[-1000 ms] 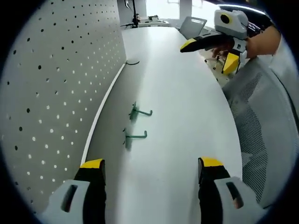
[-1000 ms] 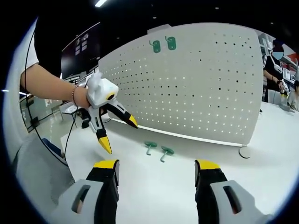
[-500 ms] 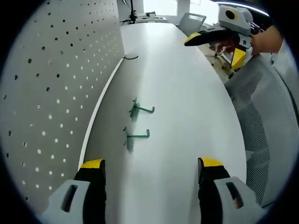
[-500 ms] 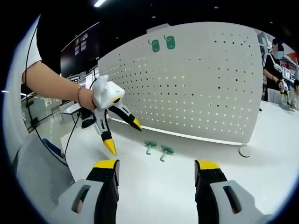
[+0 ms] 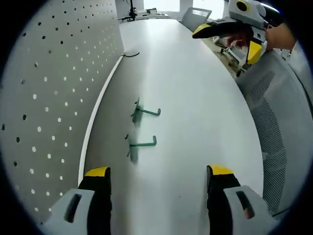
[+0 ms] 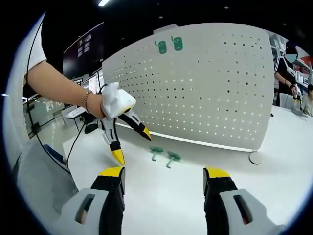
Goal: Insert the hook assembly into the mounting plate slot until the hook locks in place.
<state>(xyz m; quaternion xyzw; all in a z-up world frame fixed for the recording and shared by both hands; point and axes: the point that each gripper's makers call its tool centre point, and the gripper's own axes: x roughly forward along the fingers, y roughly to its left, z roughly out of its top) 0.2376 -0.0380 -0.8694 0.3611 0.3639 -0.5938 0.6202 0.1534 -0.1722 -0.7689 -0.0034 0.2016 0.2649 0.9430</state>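
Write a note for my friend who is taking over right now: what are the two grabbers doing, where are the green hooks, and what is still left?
Left gripper: open, holding nothing, hovering above the white table beside the hooks.
Right gripper: open, holding nothing, farther back.
Two loose green hooks lie side by side on the table in front of the pegboard.
Two green pieces sit high on the pegboard.
Done: nothing picked up yet.
Left: grab a hook and push it into the slot until it locks.

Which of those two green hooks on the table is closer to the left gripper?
The green hook lying lower in the left gripper view; the other hook lies farther up the table.
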